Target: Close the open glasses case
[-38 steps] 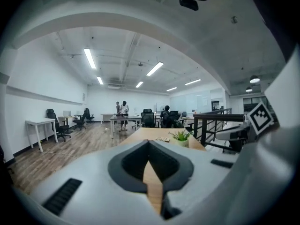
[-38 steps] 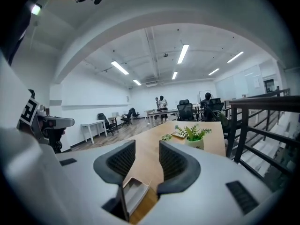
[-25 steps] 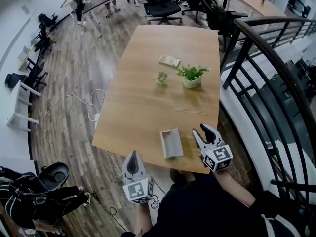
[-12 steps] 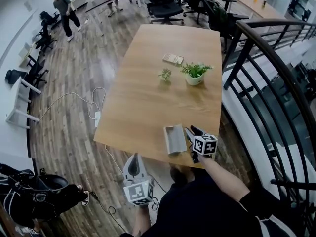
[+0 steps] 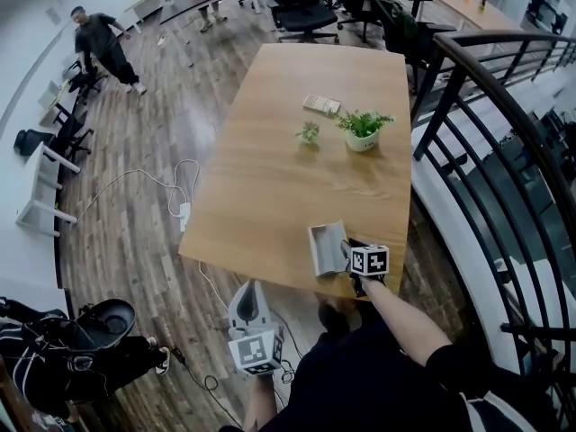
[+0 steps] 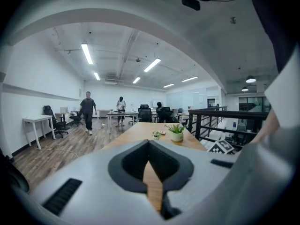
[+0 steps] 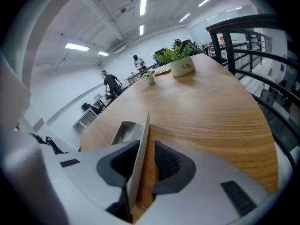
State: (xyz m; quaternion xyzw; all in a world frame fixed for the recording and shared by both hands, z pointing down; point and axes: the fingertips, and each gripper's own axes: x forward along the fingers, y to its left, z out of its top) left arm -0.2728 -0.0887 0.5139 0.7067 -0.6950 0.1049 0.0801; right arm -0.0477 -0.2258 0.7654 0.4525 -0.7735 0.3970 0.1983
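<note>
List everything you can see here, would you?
table: one, wood, centre
case: one, grey, open, table's near edge
pot plant: one, green in white pot, table's far half
small plant: one, green, left of it
packet: one, pale, beyond the plants
railing: one, black, right
chairs: several, black, beyond table
cable: one, white, floor left
person: one, dark clothes, far left
left gripper: one, grey, shut, short of the table
right gripper: one, grey, jaws just closing round the case's lid, not yet gripping
</note>
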